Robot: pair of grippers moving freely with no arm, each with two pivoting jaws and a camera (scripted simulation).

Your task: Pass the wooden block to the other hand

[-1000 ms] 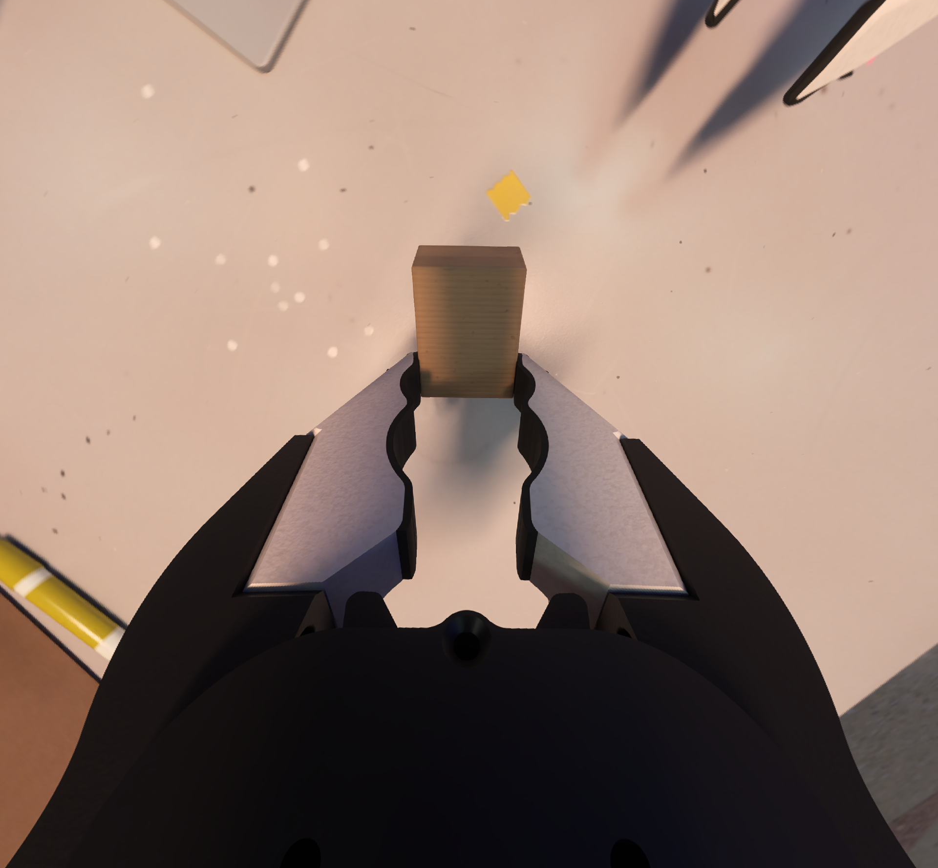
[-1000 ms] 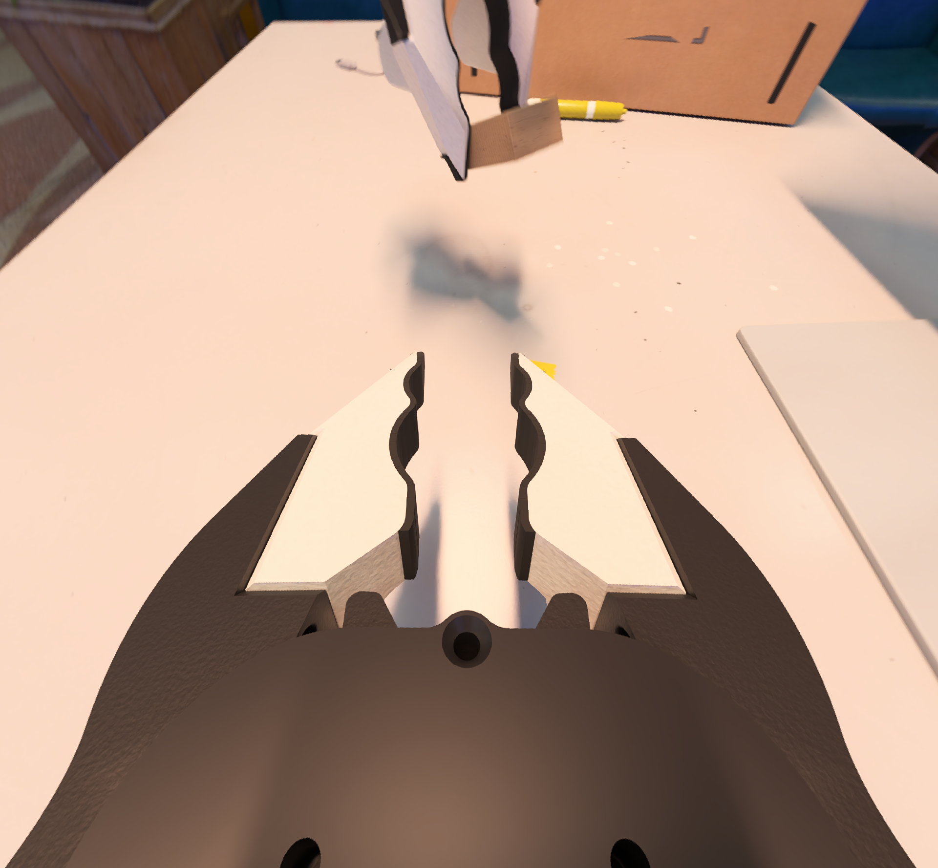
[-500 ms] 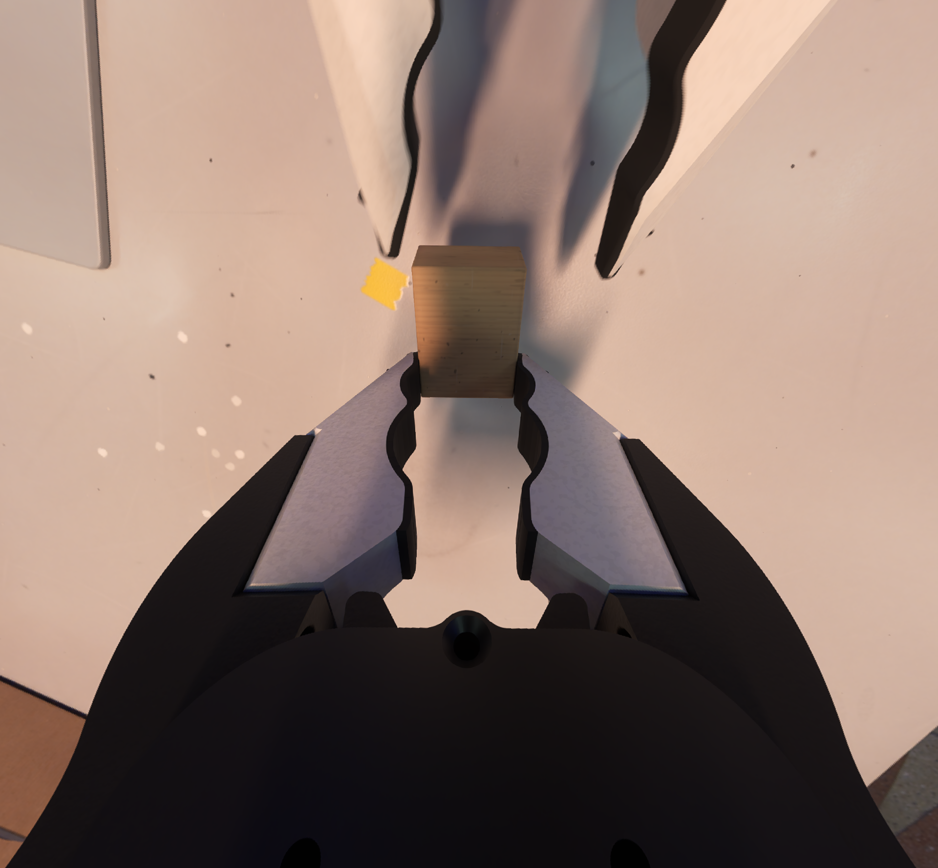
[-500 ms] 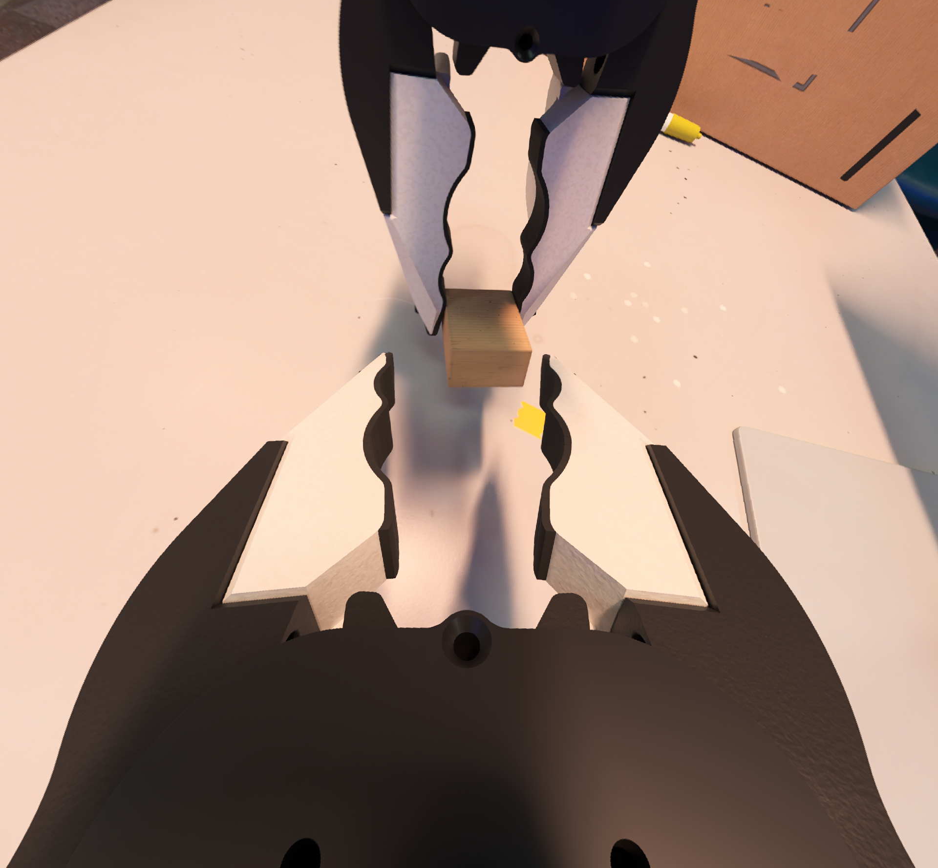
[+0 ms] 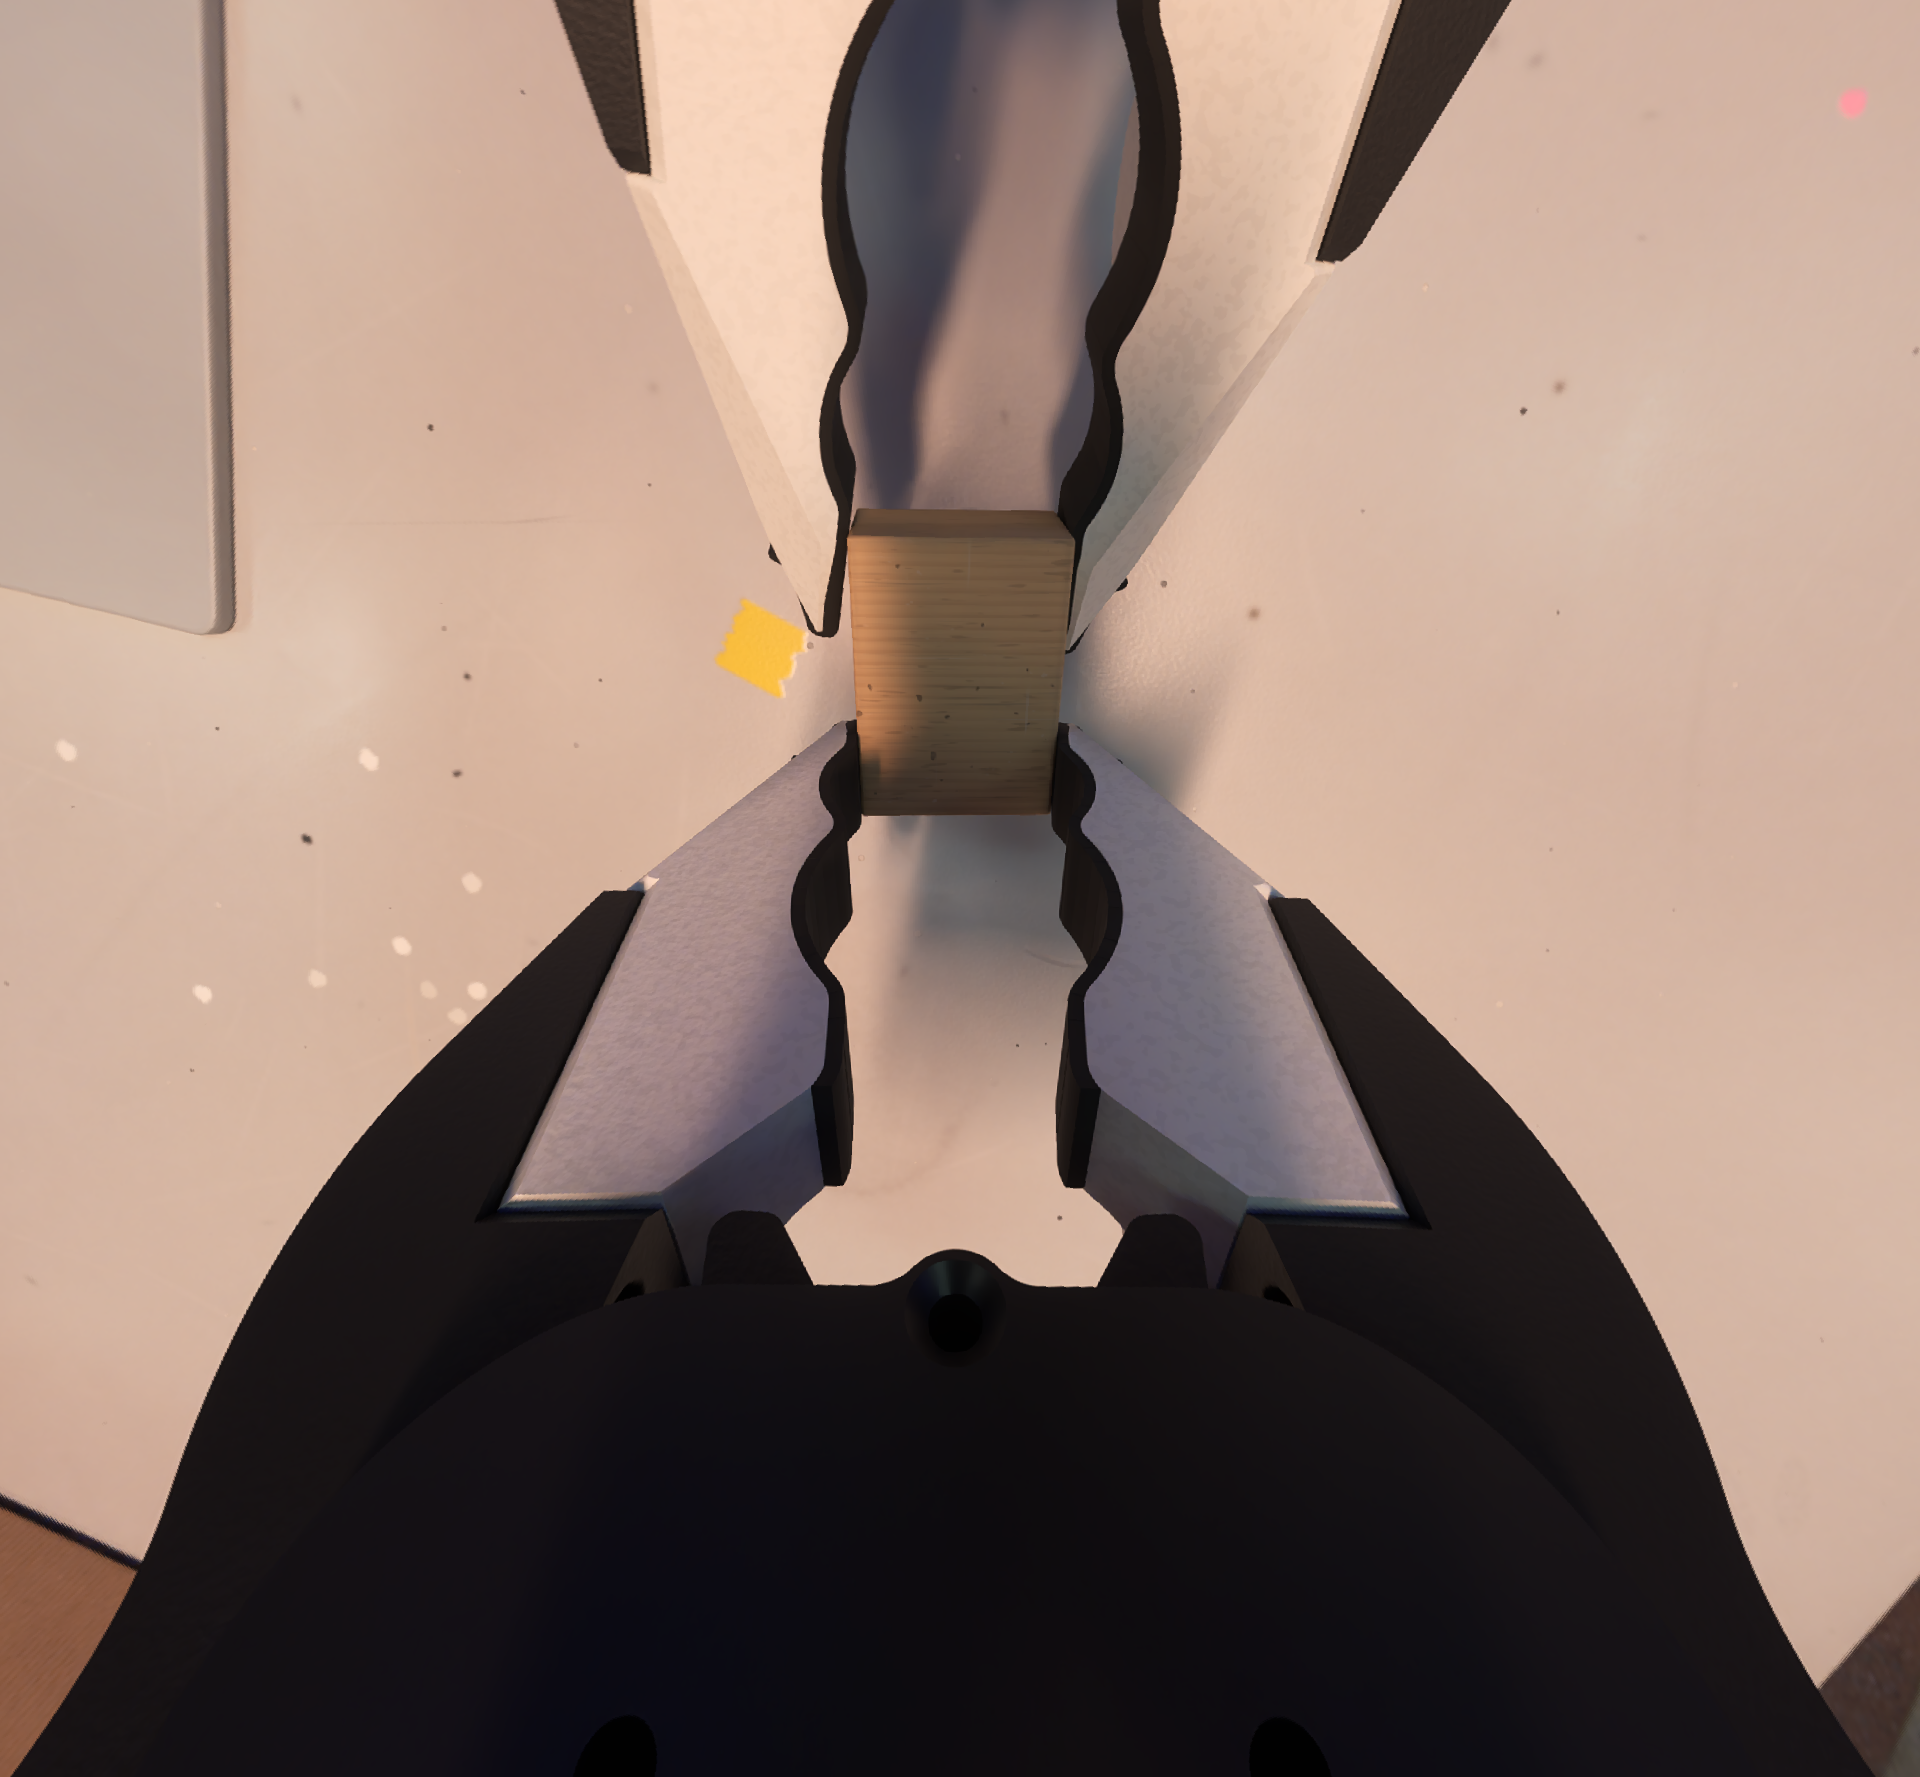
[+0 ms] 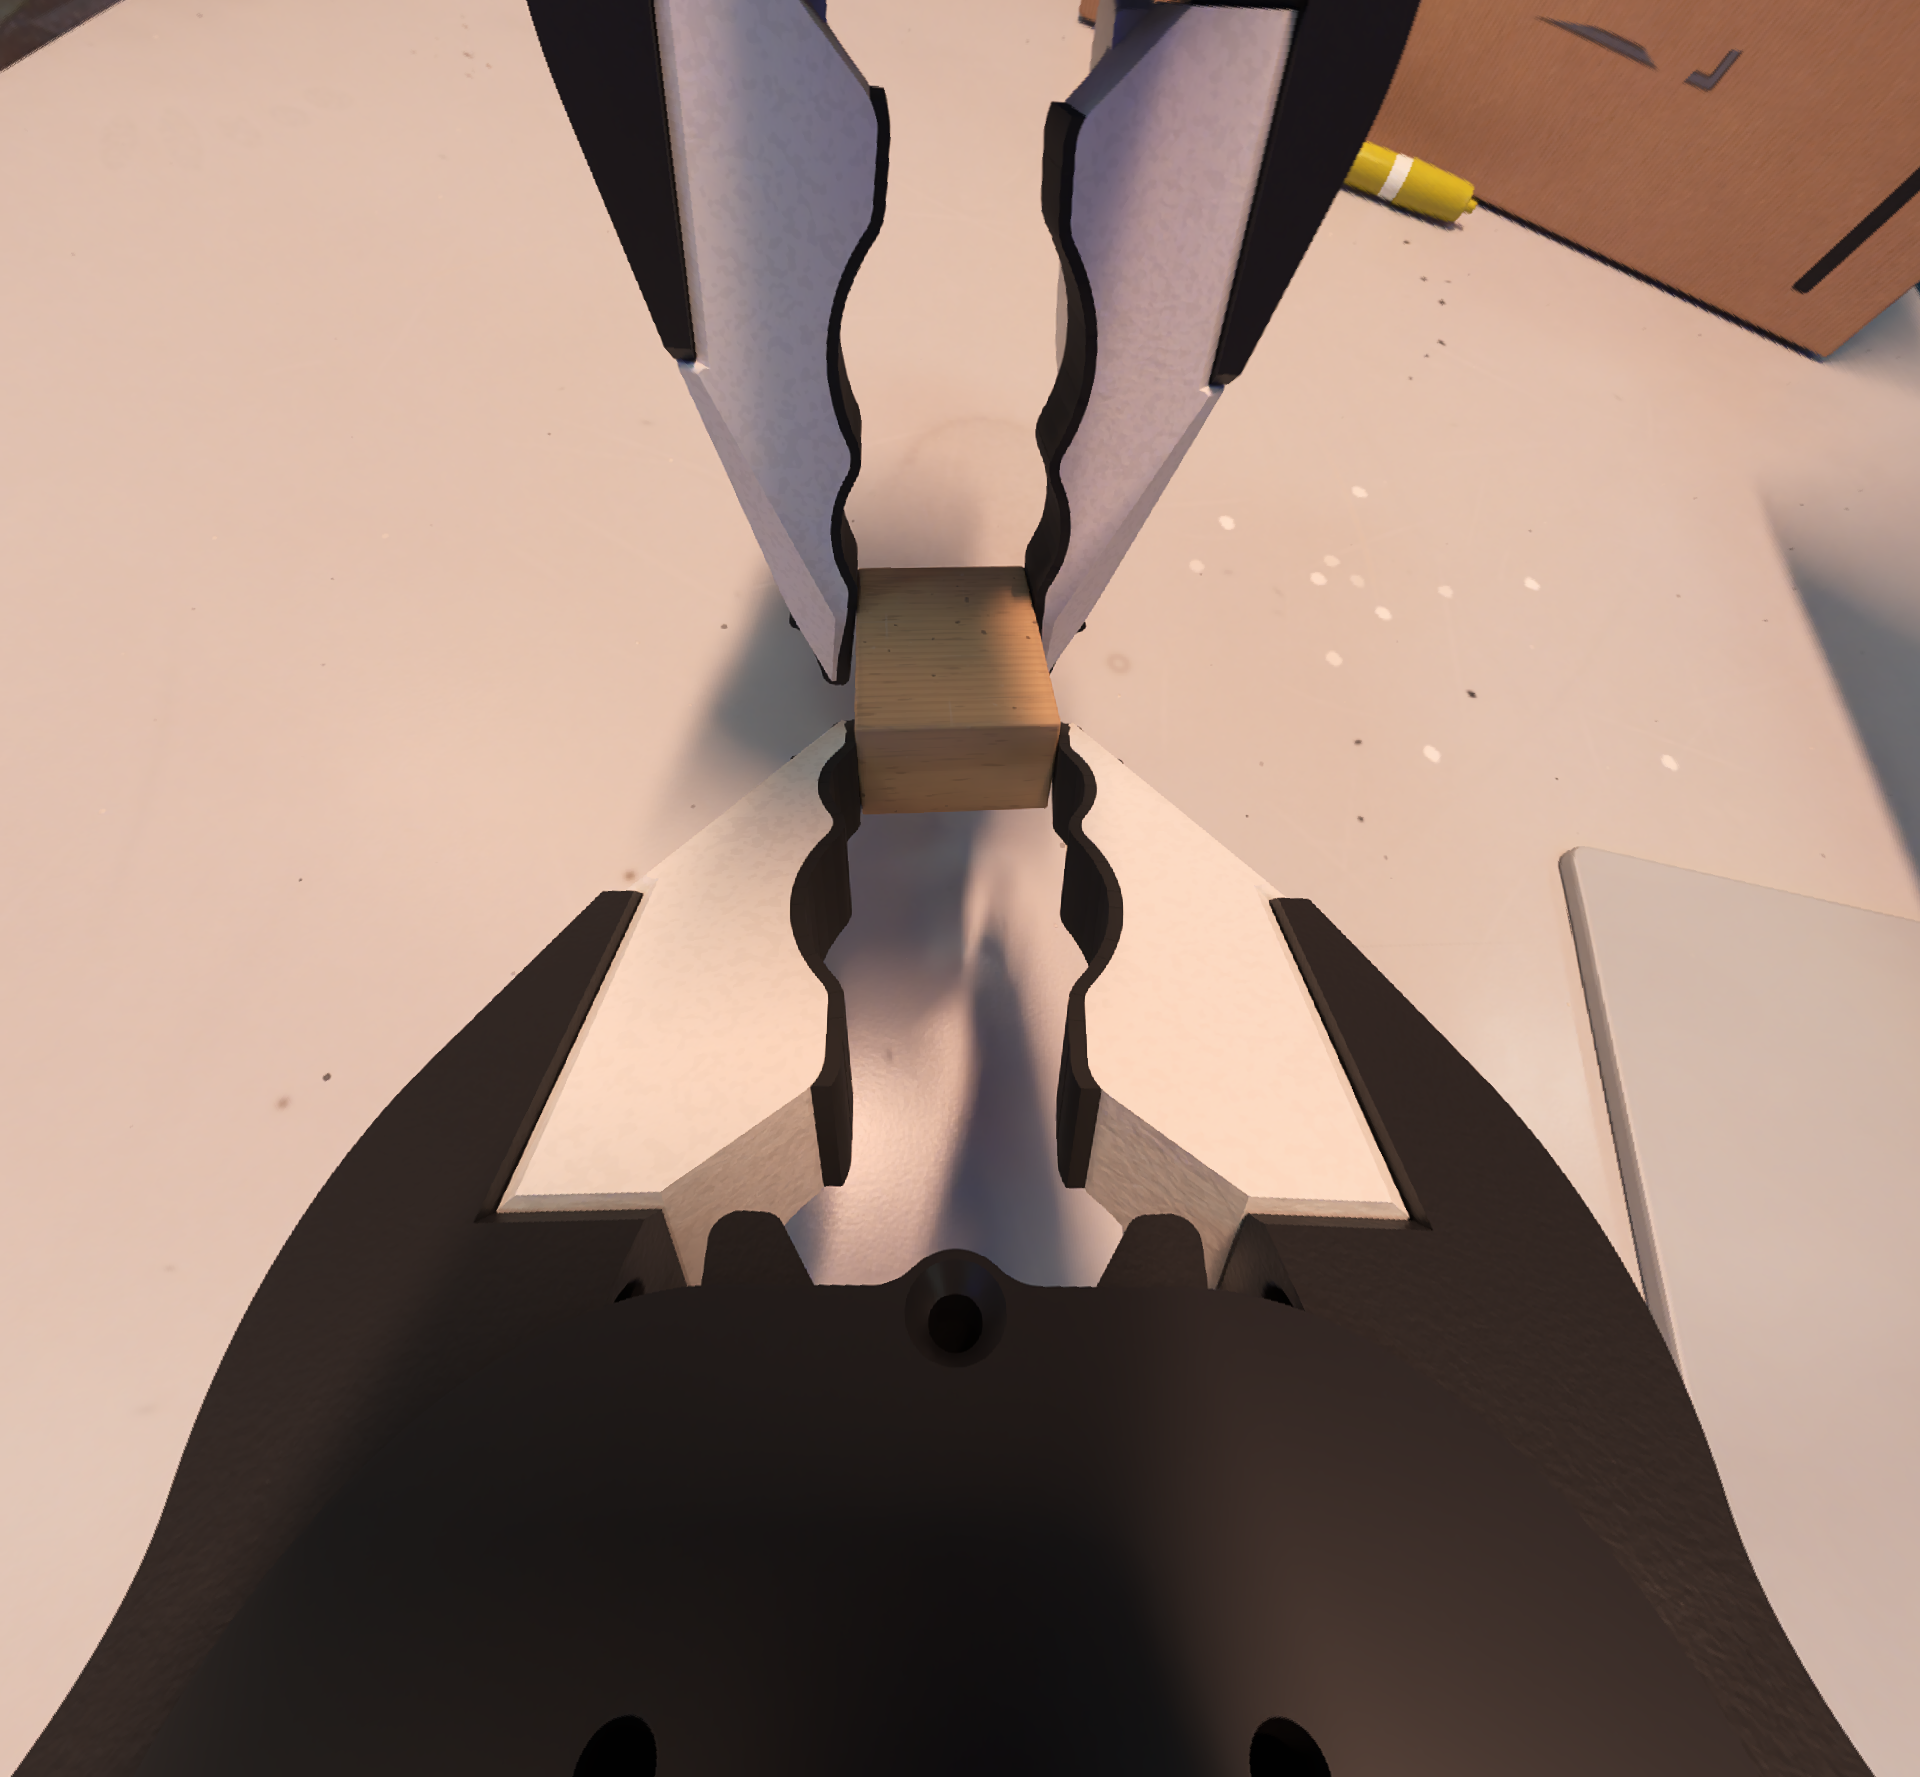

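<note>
Both claws grasp the wooden block [image 5: 958, 662] from opposite ends above the tabletop [image 6: 364, 501]. The left claw [image 5: 956, 771] clamps its near end, and the right claw [image 6: 956, 771] clamps the other.

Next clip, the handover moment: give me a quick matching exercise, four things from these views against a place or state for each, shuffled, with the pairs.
Things
1. wooden block
2. yellow scrap
3. cardboard box
4. yellow marker

Places or states
A. lying at the foot of the box
B. flat on the table, beside the right gripper
C. standing at the far side of the table
D. gripped at opposite ends by the left gripper and the right gripper, clear of the table

Pairs: 1-D, 2-B, 3-C, 4-A
</note>
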